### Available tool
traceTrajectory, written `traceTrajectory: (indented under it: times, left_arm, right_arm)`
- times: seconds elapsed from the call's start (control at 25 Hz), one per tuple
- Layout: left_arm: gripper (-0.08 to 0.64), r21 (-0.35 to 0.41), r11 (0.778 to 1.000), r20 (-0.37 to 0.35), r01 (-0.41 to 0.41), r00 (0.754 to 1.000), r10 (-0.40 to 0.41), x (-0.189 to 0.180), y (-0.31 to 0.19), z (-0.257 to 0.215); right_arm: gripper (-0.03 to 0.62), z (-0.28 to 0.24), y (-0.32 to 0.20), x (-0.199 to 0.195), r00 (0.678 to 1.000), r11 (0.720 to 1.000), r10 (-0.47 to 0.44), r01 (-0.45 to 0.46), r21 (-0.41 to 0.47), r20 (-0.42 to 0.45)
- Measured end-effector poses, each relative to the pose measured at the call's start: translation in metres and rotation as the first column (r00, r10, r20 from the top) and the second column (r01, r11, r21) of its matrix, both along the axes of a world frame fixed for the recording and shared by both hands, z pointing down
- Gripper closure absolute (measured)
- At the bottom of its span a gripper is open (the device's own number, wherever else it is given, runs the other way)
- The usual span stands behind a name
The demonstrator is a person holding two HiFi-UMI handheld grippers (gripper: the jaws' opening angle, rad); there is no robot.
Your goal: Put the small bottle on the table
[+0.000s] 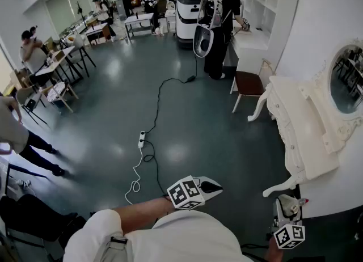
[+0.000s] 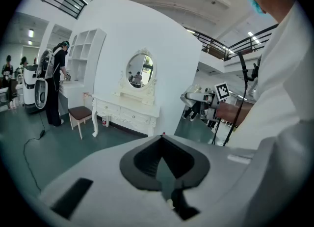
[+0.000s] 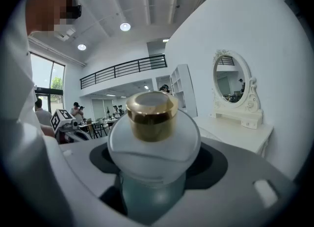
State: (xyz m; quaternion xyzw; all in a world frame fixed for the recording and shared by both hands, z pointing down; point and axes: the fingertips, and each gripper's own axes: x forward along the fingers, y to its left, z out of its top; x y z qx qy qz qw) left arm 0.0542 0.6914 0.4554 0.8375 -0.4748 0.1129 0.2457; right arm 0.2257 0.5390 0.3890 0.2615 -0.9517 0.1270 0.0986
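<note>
**Handling and grip.** The small bottle (image 3: 153, 145) looks like thick frosted glass, so it is probably stiff, fairly heavy for its size, and breakable if it is dropped or set down hard. The matte finish should slip less than polished glass. The round shoulders still give the pads only a curved face to bear on, so the bottle may roll or tip in the grip. The safest place to hold it appears to be low on the widest part of the body, below the shoulder. The gold cap (image 3: 151, 115) may be loose and would make a poor hold.

**Appearance.** The body is squat, bulbous and translucent white, with a blue-green tint showing through its lower part. It narrows to a short neck under a broad metallic gold cap with a flat, pale top. No label can be seen.

**Position.** The right tongs (image 3: 153, 177) stand wide and are clamped on the lower body of the bottle, holding it upright in the air. The bottle touches nothing else. The white counter (image 1: 295, 125), which carries an oval mirror (image 1: 347, 79), stands ahead and to the right, apart from the bottle. The left tongs (image 2: 163, 140) are empty, with their tips drawn together, held in front of the person's chest.
</note>
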Motion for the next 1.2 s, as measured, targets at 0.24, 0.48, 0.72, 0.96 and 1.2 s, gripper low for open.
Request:
traceTrajectory:
  times: [0.24, 0.48, 0.72, 0.96, 1.2]
  left_arm:
    - [0.558, 0.059, 0.995, 0.061, -0.077, 0.995, 0.073, 0.078, 0.002, -0.009]
    - [0.558, 0.096, 0.987, 0.108, -0.126, 0.987, 0.115, 0.156, -0.031, -0.040]
    - [0.558, 0.058, 0.987, 0.104, -0.152, 0.984, 0.146, 0.228, -0.039, -0.035]
    - [0.558, 0.038, 0.989, 0.115, -0.141, 0.984, 0.136, 0.266, -0.082, -0.011]
    - [0.558, -0.004, 0.990, 0.080, -0.138, 0.987, 0.138, 0.236, -0.118, -0.007]
  right_arm:
    - [0.253, 0.010, 0.040, 0.063, 0.997, 0.998, -0.055, 0.056, 0.035, -0.048]
    - [0.253, 0.010, 0.025, 0.099, 0.987, 0.989, -0.123, 0.130, 0.064, -0.105]
    - [0.253, 0.022, 0.028, 0.158, 0.988, 0.994, -0.103, 0.107, 0.021, -0.113]
    - [0.253, 0.055, -0.015, 0.191, 0.984, 0.991, -0.131, 0.132, -0.004, -0.119]
    - [0.253, 0.063, -0.064, 0.165, 0.985, 0.992, -0.111, 0.102, -0.069, -0.135]
